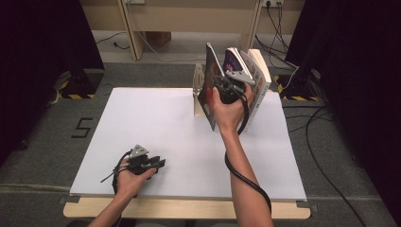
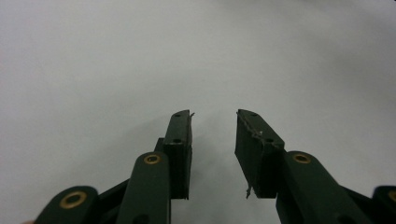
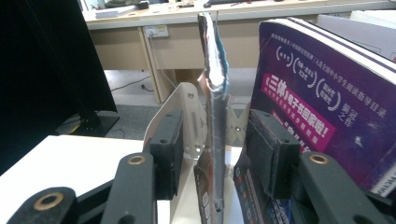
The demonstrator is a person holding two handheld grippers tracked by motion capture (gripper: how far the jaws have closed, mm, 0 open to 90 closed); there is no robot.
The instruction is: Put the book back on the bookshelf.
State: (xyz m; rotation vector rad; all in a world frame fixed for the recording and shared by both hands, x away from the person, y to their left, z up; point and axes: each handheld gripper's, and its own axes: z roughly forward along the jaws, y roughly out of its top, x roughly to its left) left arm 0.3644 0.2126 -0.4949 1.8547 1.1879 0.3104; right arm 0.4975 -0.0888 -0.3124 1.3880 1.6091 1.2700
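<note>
Where books (image 1: pixel 246 71) stand, white table (image 1: pixel 156 123).

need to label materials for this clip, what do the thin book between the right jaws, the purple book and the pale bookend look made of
Thin book: paper with a soft, glossy card cover, seemingly; its top edge is worn and bent.
Purple book: paperback, glossy printed cover over a pale page block.
Bookend: probably painted sheet metal, a thin, flat, cream plate with small holes; plastic can't be ruled out.

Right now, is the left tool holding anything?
No, the left tool has open jaws with nothing between them, above the bare white table.
</note>
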